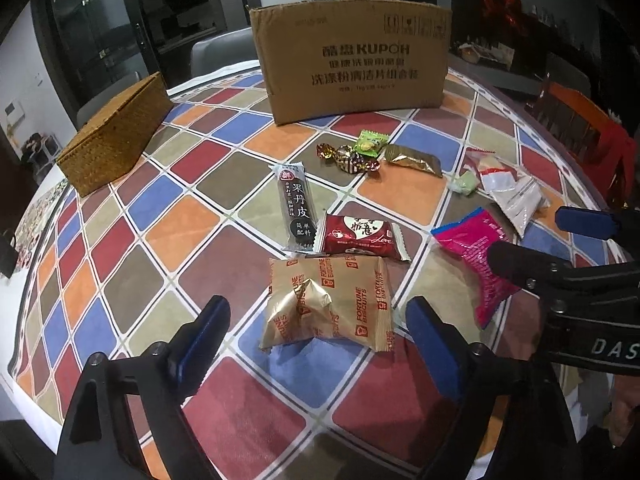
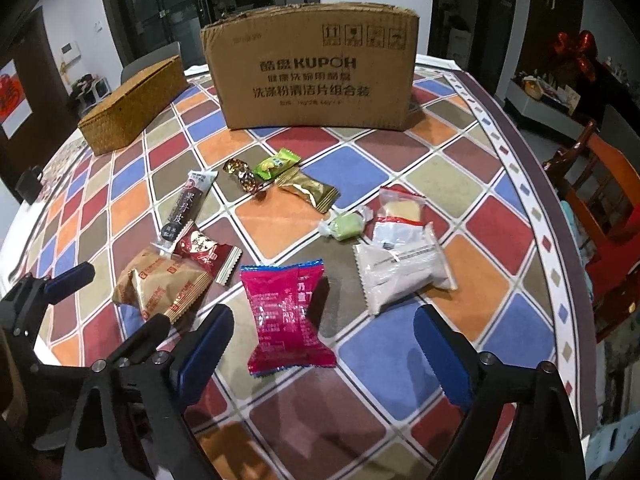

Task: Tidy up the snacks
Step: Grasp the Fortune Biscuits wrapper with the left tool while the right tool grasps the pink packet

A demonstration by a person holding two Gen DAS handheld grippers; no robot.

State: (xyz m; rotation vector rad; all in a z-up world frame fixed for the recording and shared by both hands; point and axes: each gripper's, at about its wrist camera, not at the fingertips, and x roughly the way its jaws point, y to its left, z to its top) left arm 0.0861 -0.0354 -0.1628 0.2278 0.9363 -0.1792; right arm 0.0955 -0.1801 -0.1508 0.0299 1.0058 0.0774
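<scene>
Checkered cloth covers the table (image 1: 168, 240), where a cardboard box (image 1: 352, 60) stands behind scattered snacks. Left gripper (image 1: 316, 328) hangs wide open around the gold fortune biscuit packet (image 1: 328, 304), holding nothing. Right gripper (image 2: 324, 336) gapes empty around the pink packet (image 2: 286, 316).
</scene>
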